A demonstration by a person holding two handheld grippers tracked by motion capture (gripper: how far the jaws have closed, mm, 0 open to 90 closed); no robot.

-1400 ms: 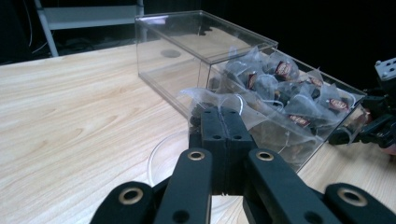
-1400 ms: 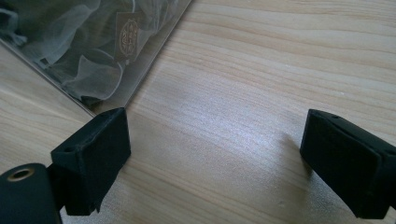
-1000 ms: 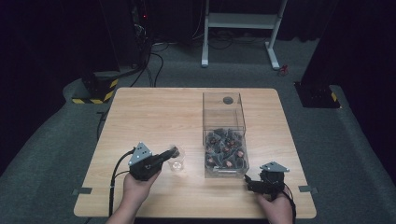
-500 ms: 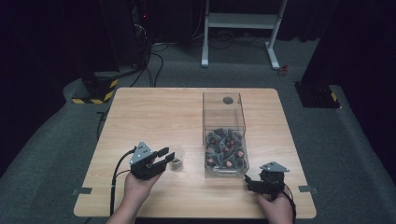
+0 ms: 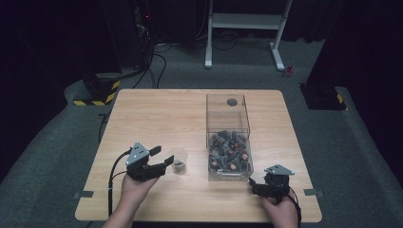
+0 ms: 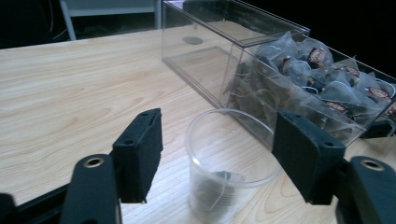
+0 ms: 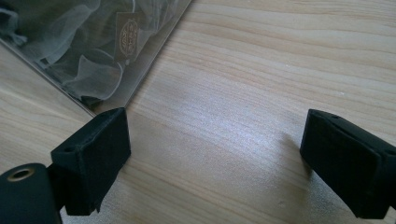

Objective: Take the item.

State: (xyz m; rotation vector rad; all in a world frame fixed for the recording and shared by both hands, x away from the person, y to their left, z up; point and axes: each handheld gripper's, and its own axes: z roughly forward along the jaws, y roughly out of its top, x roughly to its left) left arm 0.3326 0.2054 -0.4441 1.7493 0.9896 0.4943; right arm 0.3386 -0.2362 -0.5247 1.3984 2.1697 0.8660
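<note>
The small clear cup [image 6: 231,163] stands on the desk [image 5: 157,118] between the left gripper's [image 6: 224,158] spread fingers [image 6: 140,151]; it looks light, thin and easily squashed, so its sides want a gentle squeeze; the right gripper's [image 7: 215,158] fingers are spread over bare desk.

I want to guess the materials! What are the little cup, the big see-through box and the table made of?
Little cup: probably thin clear plastic, since the table shows through it.
Box: looks like stiff clear plastic, with glossy flat walls.
Table: pale wood look with grain lines, maybe laminate.
</note>
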